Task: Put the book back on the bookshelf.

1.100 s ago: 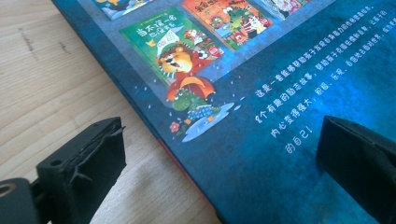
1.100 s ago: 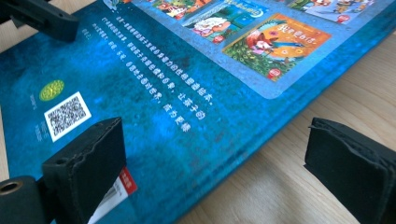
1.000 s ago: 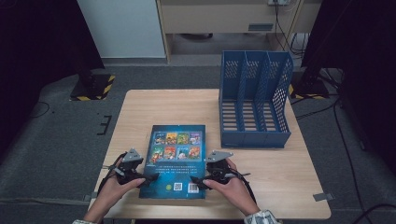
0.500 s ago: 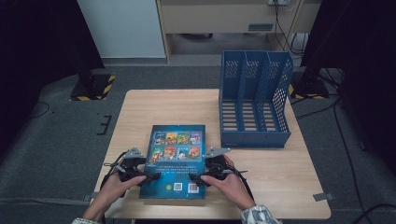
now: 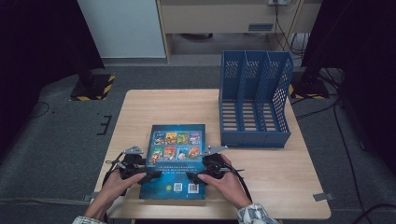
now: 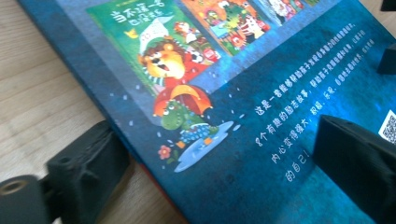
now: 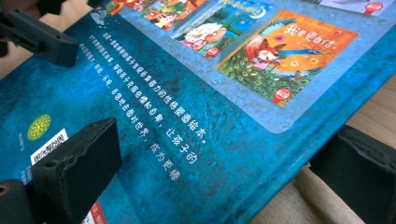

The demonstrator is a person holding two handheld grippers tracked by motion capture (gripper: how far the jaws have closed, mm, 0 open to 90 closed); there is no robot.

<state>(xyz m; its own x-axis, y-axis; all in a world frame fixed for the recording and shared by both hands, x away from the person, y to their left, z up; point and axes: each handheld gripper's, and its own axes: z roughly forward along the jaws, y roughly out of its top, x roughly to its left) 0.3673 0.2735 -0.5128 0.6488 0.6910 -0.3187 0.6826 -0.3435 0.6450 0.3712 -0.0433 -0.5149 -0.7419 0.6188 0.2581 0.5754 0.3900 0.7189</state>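
Observation:
A blue picture book (image 5: 177, 158) lies back cover up near the front edge of the wooden table (image 5: 140, 107). My left gripper (image 5: 148, 176) is at its left edge, and my right gripper (image 5: 194, 175) is at its right edge. In the left gripper view the book (image 6: 233, 93) runs between the wide jaws of the left gripper (image 6: 219, 163). One jaw is over the cover and one is under the edge, and they have just been closing. The right gripper (image 7: 215, 168) straddles the book (image 7: 210, 93) the same way, its jaws wide apart.
A blue perforated file rack (image 5: 254, 107) with three slots stands at the table's back right. Bare tabletop lies behind and on both sides of the book. The person's hands come in from the front edge. The floor around the table is dark.
Both grippers have edged slightly inward over the book's side edges. The book has stayed in place.

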